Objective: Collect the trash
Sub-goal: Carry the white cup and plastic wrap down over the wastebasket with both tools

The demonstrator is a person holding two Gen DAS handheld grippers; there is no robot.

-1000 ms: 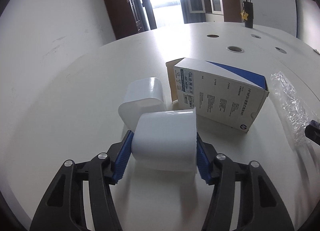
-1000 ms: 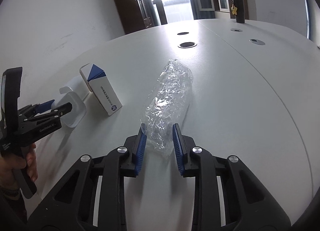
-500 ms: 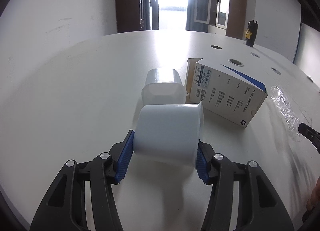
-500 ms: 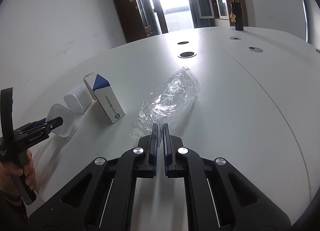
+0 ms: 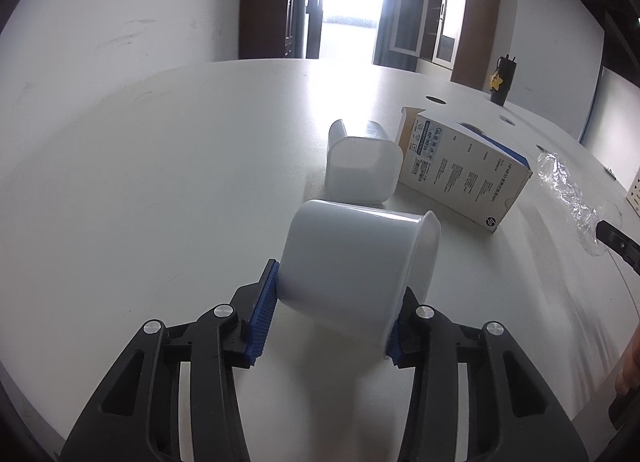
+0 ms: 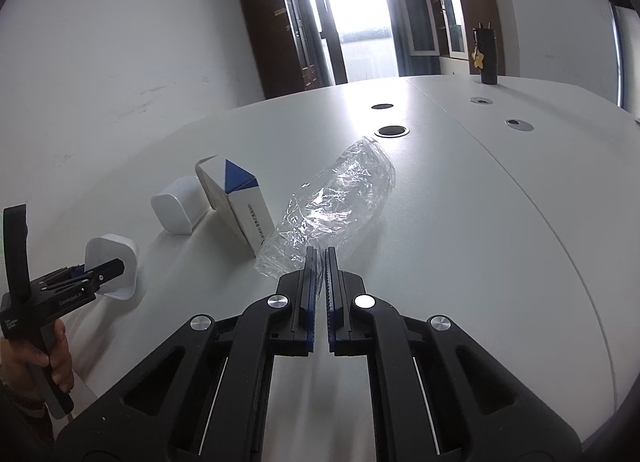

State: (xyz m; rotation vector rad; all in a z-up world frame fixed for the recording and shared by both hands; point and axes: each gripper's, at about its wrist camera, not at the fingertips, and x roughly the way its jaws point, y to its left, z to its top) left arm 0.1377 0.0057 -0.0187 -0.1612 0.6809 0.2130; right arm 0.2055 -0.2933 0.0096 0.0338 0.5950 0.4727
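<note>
Now the left gripper [image 5: 332, 326] is clamped on a white plastic cup [image 5: 356, 262], its blue pads [image 5: 262, 318] pressing the cup's sides after the jaws have just been closing in on it; the cup is tilted, mouth turned away to the right. Just beyond it on the tabletop [image 5: 160, 181] a second white cup [image 5: 360, 173] lies on its side, touching or just beside a white-and-blue carton [image 5: 464, 173]. The right gripper [image 6: 320, 262] has its jaws together, pinching the near end of a crumpled clear plastic wrapper [image 6: 336, 209] that lies right of the carton [image 6: 240, 201], toward the middle of the tabletop. A hand [image 6: 52, 358] grips the left tool's handle near the tabletop's left edge.
</note>
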